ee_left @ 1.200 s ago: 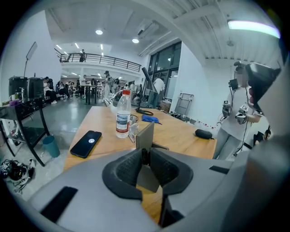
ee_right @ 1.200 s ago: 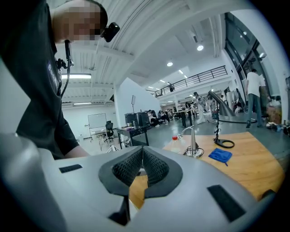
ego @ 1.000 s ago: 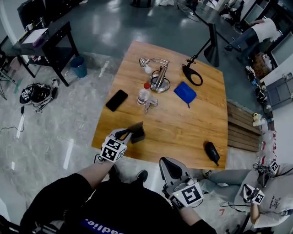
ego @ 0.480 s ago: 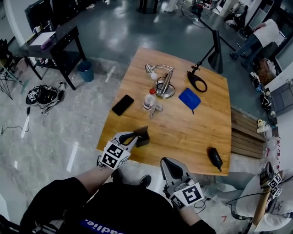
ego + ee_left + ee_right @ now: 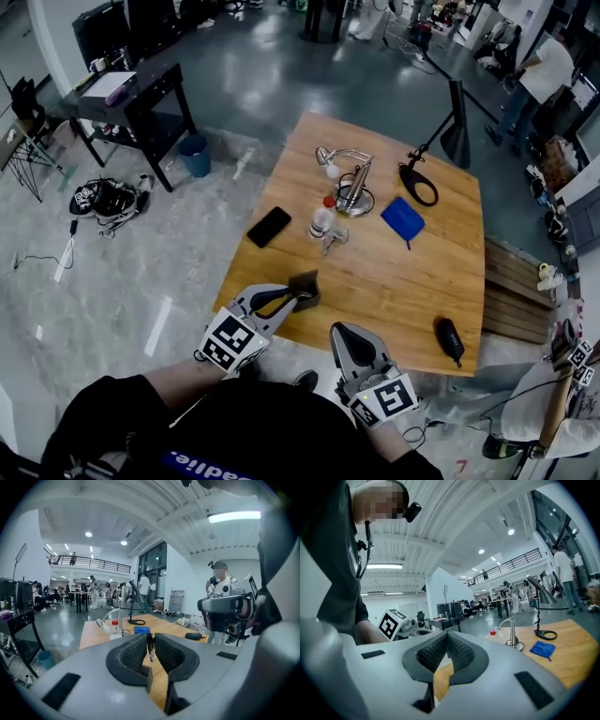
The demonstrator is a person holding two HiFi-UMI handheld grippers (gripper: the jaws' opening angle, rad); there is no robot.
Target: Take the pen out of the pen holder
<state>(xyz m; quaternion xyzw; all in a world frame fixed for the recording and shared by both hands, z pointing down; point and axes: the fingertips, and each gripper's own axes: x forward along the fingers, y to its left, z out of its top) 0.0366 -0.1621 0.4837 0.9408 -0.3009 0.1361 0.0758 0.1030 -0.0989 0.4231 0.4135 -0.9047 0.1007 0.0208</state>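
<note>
left gripper (image 5: 305, 288) over the near left edge of the wooden table (image 5: 394, 272): jaws almost together, pinching a thin dark pen (image 5: 150, 648) with a pale tip that hangs between the pad tips. right gripper (image 5: 349, 342) off the near edge, its jaws closed on nothing. the pen holder cannot be told.

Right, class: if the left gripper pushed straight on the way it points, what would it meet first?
The pen, in the narrow gap between the left gripper's jaw tips, which look shut on it. Beyond, roughly in line, lies the blue cloth; depth unclear.
</note>
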